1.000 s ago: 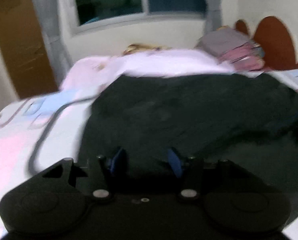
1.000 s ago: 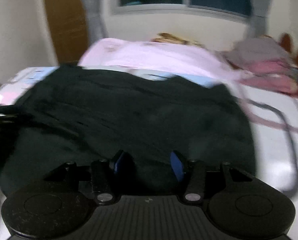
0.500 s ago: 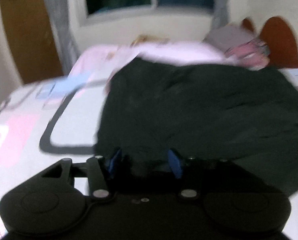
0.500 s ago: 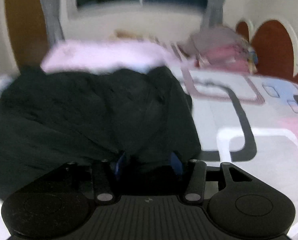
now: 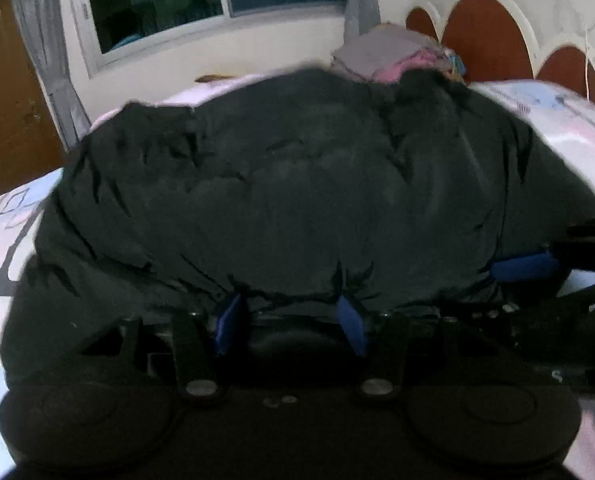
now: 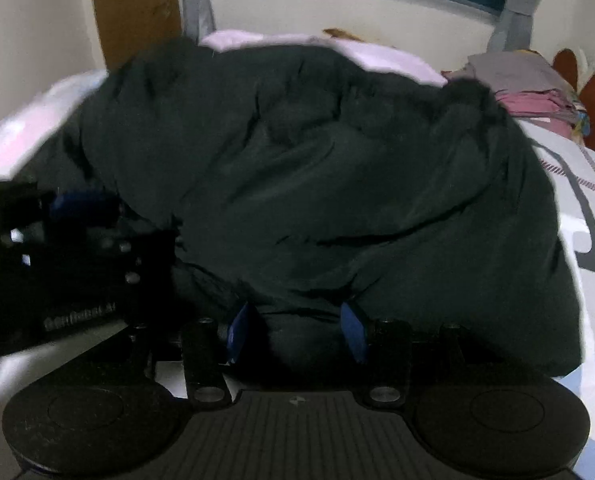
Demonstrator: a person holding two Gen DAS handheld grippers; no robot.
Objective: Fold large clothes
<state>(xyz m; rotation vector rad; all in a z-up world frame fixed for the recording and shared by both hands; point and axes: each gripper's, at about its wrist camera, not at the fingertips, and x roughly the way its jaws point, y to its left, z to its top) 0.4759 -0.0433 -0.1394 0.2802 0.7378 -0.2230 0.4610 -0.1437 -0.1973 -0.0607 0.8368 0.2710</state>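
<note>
A large black garment [image 5: 297, 184] lies bunched across the bed and fills both views [image 6: 329, 176]. My left gripper [image 5: 289, 320] has its blue pads on the garment's near edge, with cloth gathered between them. My right gripper [image 6: 295, 330] holds the near edge the same way, with a fold of black cloth between its pads. The right gripper also shows at the right edge of the left wrist view [image 5: 529, 268]. The left gripper shows at the left edge of the right wrist view [image 6: 81, 208]. The two grippers are close side by side.
The bed sheet [image 6: 593, 216] is white with pink, blue and grey shapes. A pink blanket [image 6: 381, 56] lies behind the garment. A stack of folded clothes [image 5: 397, 56] sits by the scalloped headboard [image 5: 485, 36]. A window and grey curtains are on the far wall.
Both grippers have swung inward and come together, each carrying its edge of the black garment. The garment has gone from spread flat to bunched and raised between them.
</note>
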